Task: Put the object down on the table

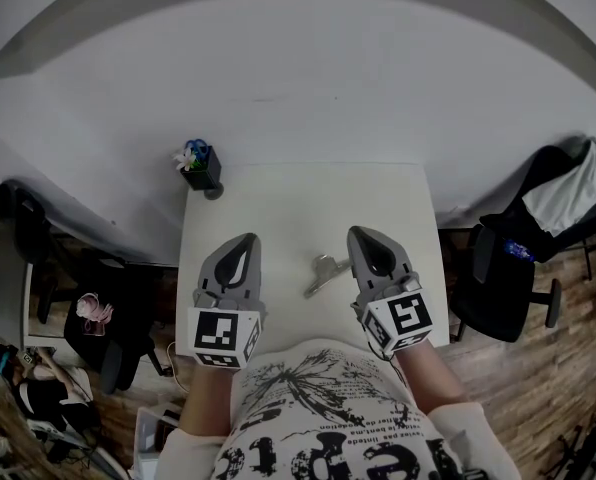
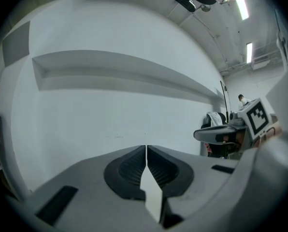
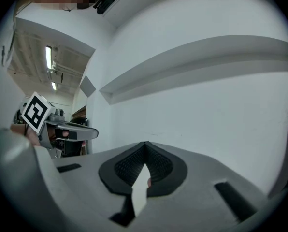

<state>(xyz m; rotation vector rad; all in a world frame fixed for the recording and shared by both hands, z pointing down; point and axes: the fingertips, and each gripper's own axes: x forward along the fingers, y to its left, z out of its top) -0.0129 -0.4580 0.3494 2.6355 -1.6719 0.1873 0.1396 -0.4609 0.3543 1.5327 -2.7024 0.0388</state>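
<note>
Presently a metal object point(image 1: 323, 273) is flanked on the table point(image 1: 278, 203) by the left gripper point(image 1: 248, 240) at nine o'clock and the right gripper point(image 1: 360, 234) at three, both closed and empty.

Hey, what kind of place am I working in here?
Probably an office or lab workroom. A small white table stands against a plain white wall, a black office chair has a jacket draped over it, and strip lights run along the ceiling.
</note>
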